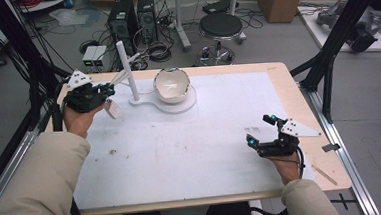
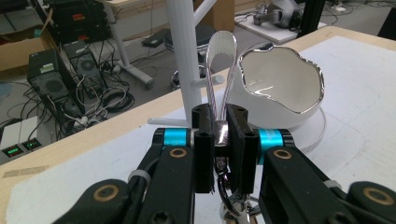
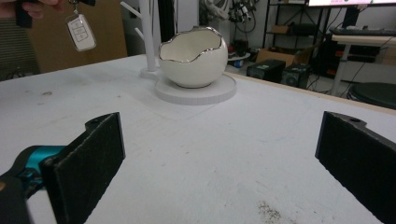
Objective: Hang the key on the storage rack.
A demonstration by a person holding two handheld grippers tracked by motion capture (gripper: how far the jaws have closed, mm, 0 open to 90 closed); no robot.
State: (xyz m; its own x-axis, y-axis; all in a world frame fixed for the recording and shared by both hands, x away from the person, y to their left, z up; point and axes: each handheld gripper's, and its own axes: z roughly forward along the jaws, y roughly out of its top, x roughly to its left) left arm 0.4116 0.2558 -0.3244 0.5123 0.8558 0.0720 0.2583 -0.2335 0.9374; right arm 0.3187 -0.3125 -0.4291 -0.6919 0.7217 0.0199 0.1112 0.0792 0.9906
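At the table's far left corner, my left gripper [image 1: 108,88] is clamped on the silver loop [image 2: 221,70] of a key ring, with a white car key fob [image 1: 112,109] dangling beneath it. The white peg stand [image 1: 127,66] rises just beyond and to the right of the jaws; in the left gripper view the loop points up and forward, its long axis nearly parallel to the post, with a short side peg [image 2: 205,81] crossing right behind it. I judge the coming move turns on carrying that loop over a peg. The eggshell-shaped bowl [image 1: 171,84] sits on the stand's round base [image 1: 190,101], right of the post. My right gripper [image 1: 262,129] rests near the table's [image 1: 191,152] right edge, jaws wide apart with nothing between them, well apart from the stand; the left hand is plainly nearer. Whether loop and peg touch I cannot tell. The fob is cut off below the jaws in the left gripper view.
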